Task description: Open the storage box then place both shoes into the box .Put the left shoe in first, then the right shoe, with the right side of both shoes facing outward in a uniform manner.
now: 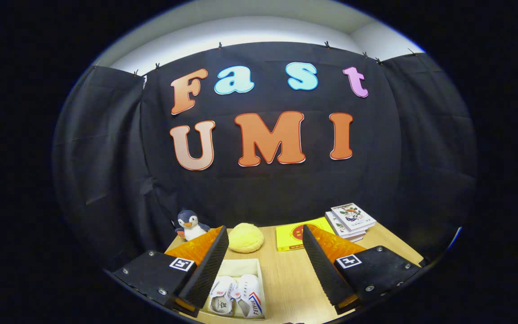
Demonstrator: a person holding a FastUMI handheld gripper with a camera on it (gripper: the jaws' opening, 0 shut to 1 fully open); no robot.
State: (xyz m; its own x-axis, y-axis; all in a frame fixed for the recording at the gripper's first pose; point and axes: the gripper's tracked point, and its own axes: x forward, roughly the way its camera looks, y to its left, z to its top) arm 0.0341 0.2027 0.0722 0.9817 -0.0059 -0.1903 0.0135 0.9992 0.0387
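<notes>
Fingers: spread wide (262, 265), holding nothing, raised over the near part of the surface (295, 274) and aimed at the booth wall.
Box: a pale, open-topped box (241, 267) lies on the surface between the fingers, close against the left one, whose inner face hides part of its left wall.
Shoes: two small white shoes sit side by side in the near end of the box, touching or nearly so; the far end of the box shows a bare pale floor.
Left-hand shoe: white shoe (222, 294) with its opening and insole turned up; its long axis runs roughly along the box, away from the fingers' base.
Right-hand shoe: white shoe with red and blue stripes (249, 297) on its side; it lies parallel to its neighbour, striped side towards the box's right wall. Which end is toe or heel I cannot tell.
Beyond the box: a round yellow plush (245, 237) sits just past its far end.
Far left: a penguin toy (190, 225) stands upright by the wall, partly behind the left finger.
Far right: a flat yellow book (291, 237) lies beside the right finger's tip, with a stack of books (351, 219) just beyond it.
In the way: nothing stands between the fingers and the box.
</notes>
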